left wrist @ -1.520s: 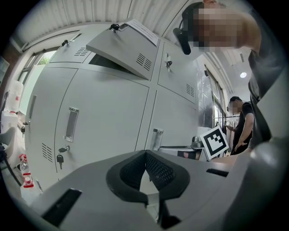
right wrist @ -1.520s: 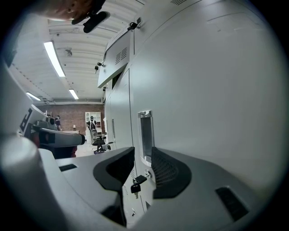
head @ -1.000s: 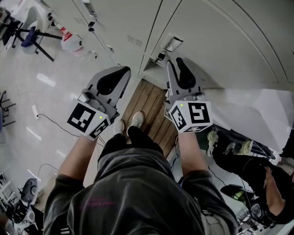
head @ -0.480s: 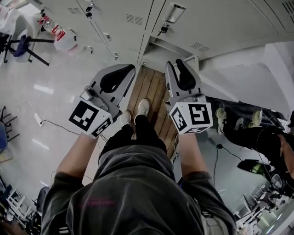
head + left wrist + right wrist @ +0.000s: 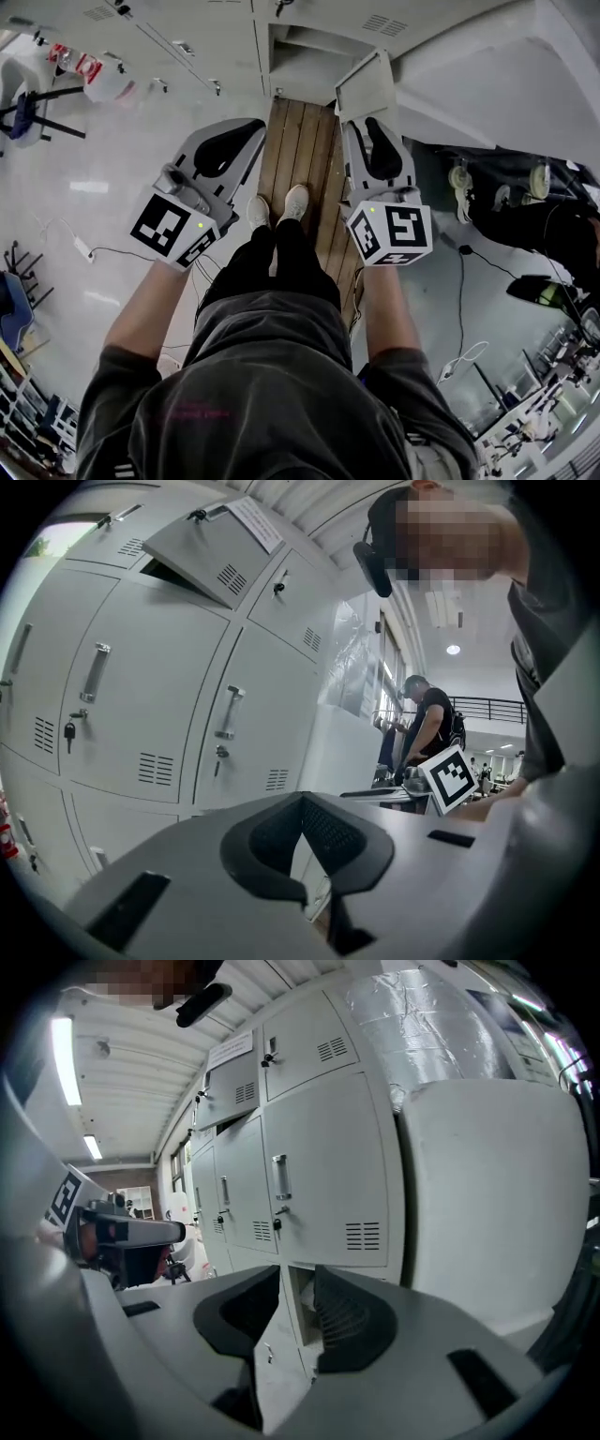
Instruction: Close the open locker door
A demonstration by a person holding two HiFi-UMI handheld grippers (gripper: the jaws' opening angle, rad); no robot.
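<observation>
Right tool near open locker door

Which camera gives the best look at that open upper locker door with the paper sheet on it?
The left gripper view: the upper locker door looms large there, swung outward, vents and paper clear. The right gripper view shows the door smaller, ajar over a dark gap. The head view does not reach that high.

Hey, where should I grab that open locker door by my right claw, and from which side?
Take the door by its free edge, the thin one nearest you, coming in from the front with the right claw. It stands swung wide open, so that edge looks exposed.
</observation>
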